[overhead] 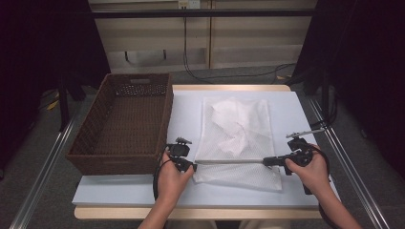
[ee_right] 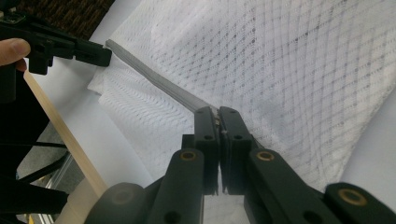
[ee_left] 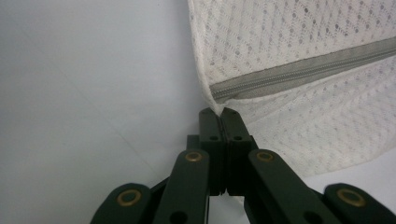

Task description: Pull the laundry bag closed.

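A white mesh laundry bag (overhead: 237, 138) lies flat on the white table top (overhead: 124, 191), with crumpled white cloth (overhead: 229, 125) inside it. A grey zipper (overhead: 229, 161) runs across the bag's near part. My left gripper (overhead: 193, 165) is shut on the bag's corner at the zipper's left end (ee_left: 215, 93). My right gripper (overhead: 265, 161) is shut on the zipper at its right end (ee_right: 187, 99), and a small metal piece shows between its jaws. The zipper is pulled straight between the two. The left gripper (ee_right: 100, 55) also appears far off in the right gripper view.
An empty brown wicker basket (overhead: 125, 121) stands at the table's left side, close to my left hand. The table's wooden front edge (overhead: 191, 213) runs just below my hands. Metal rails (overhead: 43, 167) flank the table on both sides.
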Available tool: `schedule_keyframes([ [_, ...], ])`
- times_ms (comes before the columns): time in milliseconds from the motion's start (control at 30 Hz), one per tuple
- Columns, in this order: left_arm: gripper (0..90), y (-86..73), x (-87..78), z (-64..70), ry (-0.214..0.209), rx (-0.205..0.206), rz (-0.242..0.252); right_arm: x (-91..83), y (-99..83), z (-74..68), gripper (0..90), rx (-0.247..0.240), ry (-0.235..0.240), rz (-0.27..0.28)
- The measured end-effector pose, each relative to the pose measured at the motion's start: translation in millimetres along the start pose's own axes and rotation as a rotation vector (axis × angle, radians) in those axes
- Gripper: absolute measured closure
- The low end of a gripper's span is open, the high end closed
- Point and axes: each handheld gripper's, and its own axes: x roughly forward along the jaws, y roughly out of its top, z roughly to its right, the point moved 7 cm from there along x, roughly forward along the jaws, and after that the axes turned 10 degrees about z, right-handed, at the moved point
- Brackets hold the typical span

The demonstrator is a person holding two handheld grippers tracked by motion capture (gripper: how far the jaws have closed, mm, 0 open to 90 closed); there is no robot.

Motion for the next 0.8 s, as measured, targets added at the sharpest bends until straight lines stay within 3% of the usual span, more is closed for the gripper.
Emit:
schedule_keyframes([
  [800, 89.3, -0.2, 0.8, -0.5, 0.001, -0.008, -0.006, -9.8, -4.7, 12.9, 87.1, 0.008, -0.019, -0.003],
])
